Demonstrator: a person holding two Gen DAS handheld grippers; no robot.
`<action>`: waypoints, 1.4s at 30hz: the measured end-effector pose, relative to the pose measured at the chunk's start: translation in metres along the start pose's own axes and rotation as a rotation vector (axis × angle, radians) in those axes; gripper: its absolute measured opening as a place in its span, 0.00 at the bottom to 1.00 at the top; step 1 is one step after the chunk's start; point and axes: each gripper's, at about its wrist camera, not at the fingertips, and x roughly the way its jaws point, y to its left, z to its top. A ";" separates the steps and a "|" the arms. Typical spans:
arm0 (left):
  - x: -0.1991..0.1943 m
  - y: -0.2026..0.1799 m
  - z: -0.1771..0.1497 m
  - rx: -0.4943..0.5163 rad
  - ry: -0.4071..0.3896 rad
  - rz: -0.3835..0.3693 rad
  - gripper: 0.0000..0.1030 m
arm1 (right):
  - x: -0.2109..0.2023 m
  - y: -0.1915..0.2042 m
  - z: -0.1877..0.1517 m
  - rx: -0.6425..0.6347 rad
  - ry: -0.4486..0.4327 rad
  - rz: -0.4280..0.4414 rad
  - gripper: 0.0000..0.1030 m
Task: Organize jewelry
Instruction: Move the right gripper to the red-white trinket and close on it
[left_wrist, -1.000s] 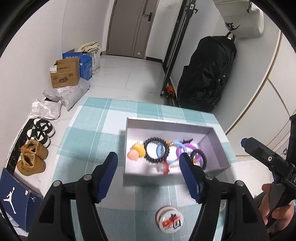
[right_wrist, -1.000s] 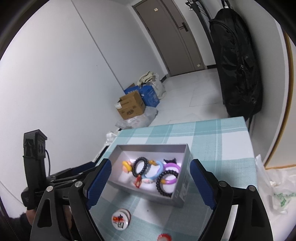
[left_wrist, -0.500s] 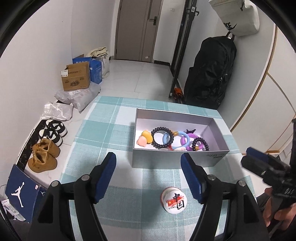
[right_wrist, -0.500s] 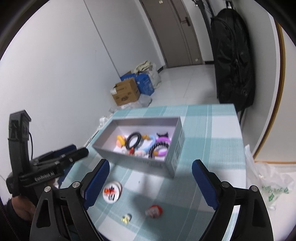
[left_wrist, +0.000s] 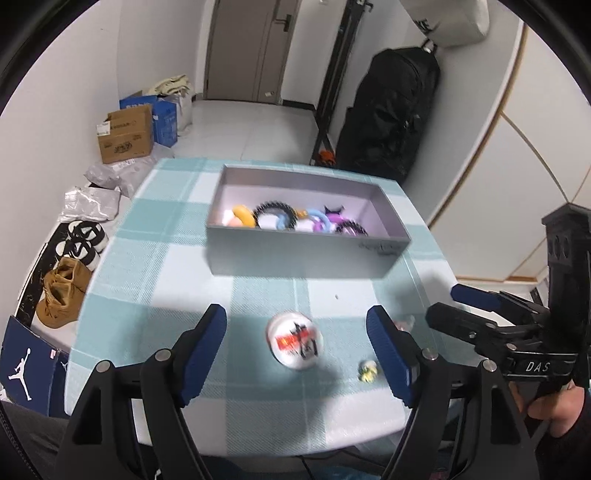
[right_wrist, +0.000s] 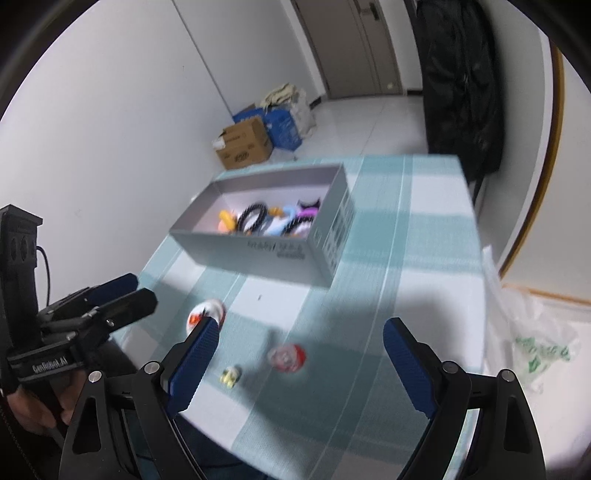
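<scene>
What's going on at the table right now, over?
Left gripper open, jaws just widened, empty, over white badge. Right gripper open, empty, over red-white piece. Grey box holds bracelets. Small yellow charm loose; nothing blocking.

Your left gripper (left_wrist: 297, 339) has just been widening, nothing between its jaws; your right gripper (right_wrist: 297, 354) gapes wide, empty, angled downward.
</scene>
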 end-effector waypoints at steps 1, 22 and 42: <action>0.002 -0.002 -0.002 0.007 0.011 0.001 0.73 | 0.003 -0.001 -0.003 0.007 0.017 0.007 0.88; 0.013 -0.004 -0.020 0.028 0.083 0.029 0.74 | 0.036 0.026 -0.017 -0.155 0.123 -0.080 0.42; 0.014 -0.031 -0.028 0.156 0.099 -0.083 0.73 | 0.027 0.007 -0.006 -0.041 0.084 -0.066 0.17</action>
